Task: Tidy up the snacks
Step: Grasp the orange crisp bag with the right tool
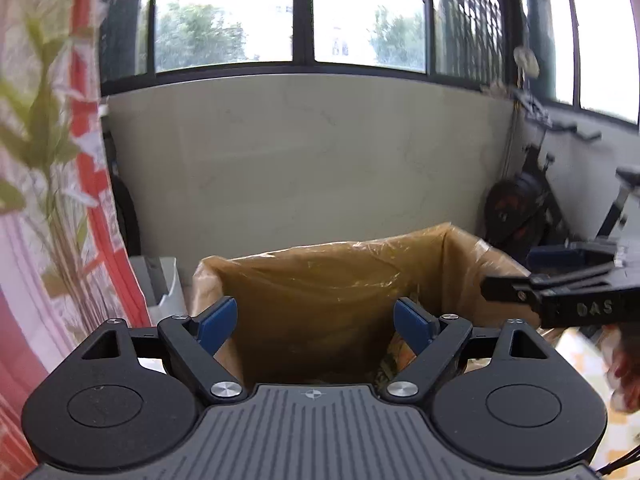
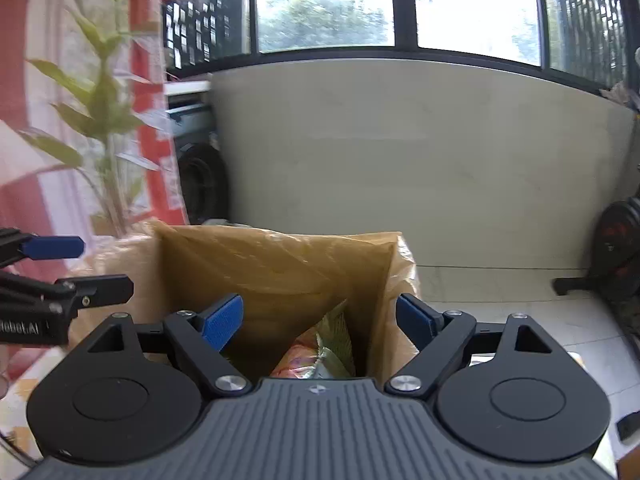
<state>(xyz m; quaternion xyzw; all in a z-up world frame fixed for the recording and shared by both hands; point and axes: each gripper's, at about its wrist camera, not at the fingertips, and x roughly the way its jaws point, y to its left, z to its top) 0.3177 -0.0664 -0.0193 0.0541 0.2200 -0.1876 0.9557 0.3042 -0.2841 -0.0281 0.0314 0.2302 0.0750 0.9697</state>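
A cardboard box lined with a yellowish plastic bag [image 1: 320, 280] stands in front of both grippers; it also shows in the right wrist view [image 2: 280, 276]. Snack packets [image 2: 320, 352] lie inside it, green and pink, partly hidden by the gripper body. A bit of packet shows in the left wrist view [image 1: 394, 356]. My left gripper [image 1: 316, 322] is open and empty above the box's near edge. My right gripper [image 2: 320, 322] is open and empty above the box. Each gripper appears in the other's view: the right one [image 1: 552, 292] at the right edge, the left one [image 2: 60, 276] at the left edge.
A pale wall [image 1: 304, 168] under dark-framed windows lies behind the box. A red and white patterned cloth with leaves [image 1: 52, 184] hangs at the left. An exercise bike [image 1: 532, 204] stands at the right. A white bin [image 1: 168, 280] sits left of the box.
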